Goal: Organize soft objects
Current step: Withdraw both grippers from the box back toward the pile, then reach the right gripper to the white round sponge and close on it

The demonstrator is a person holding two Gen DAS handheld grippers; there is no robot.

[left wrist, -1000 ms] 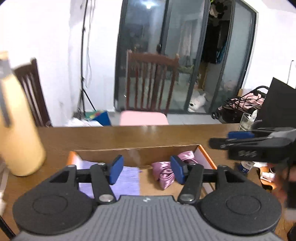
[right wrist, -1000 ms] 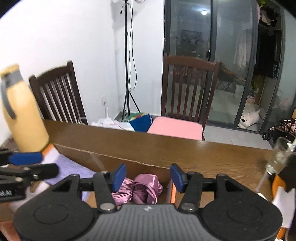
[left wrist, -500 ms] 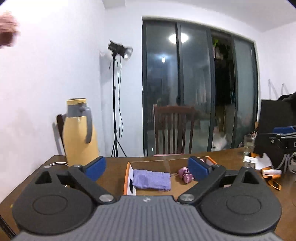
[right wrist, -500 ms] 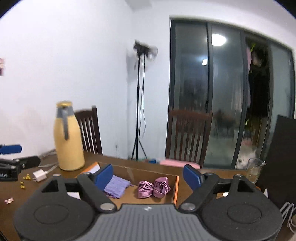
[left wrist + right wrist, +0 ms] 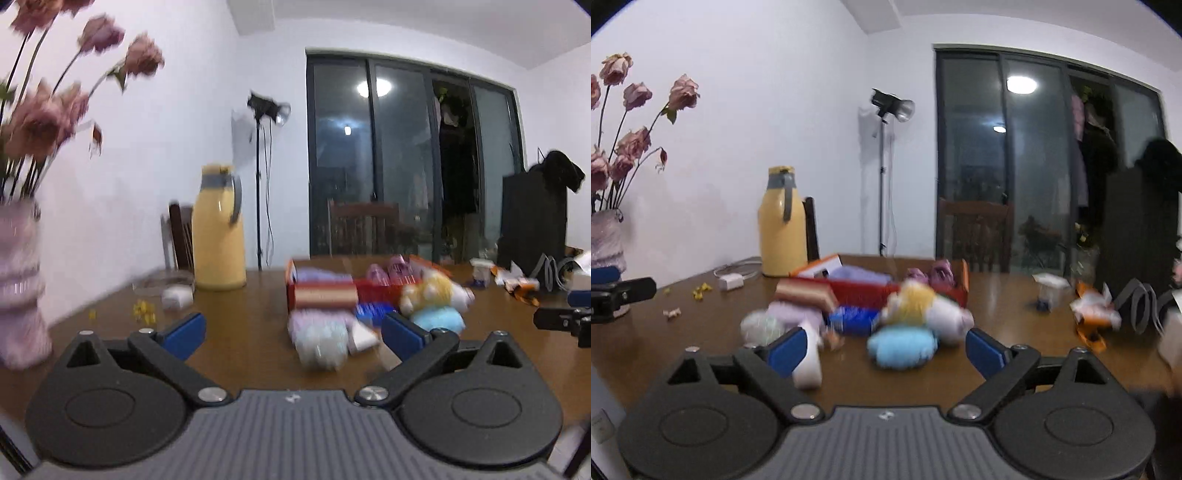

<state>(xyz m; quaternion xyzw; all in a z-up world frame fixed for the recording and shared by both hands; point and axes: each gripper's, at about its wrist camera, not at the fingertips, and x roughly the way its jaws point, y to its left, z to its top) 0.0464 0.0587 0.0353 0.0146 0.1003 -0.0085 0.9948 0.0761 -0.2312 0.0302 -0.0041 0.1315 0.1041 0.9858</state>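
Observation:
An open orange cardboard box [image 5: 317, 291] [image 5: 866, 288] stands mid-table with a purple cloth [image 5: 320, 275] and a pink satin bow [image 5: 931, 273] inside. In front of it lies a blurred heap of soft toys: a yellow plush [image 5: 432, 290] [image 5: 916, 299], a blue fluffy one [image 5: 437, 319] [image 5: 903, 345] and a pale fluffy one [image 5: 321, 339] [image 5: 762, 326]. My left gripper [image 5: 294, 332] and right gripper [image 5: 886, 350] hover short of the heap. Both sets of jaws are opening wide, with nothing gripped between them. Each gripper shows at the edge of the other's view.
A yellow thermos jug [image 5: 219, 229] stands behind the box at the left. A vase of dried roses [image 5: 18, 291] is at the near left table edge. A charger and small yellow bits [image 5: 701, 290] lie left. Wrappers, a cup and a dark bag [image 5: 532, 221] fill the right side.
Both grippers have drawn back from over the box toward the near side of the table and sunk a little. Their jaws spread wide. The heap of toys has come into view.

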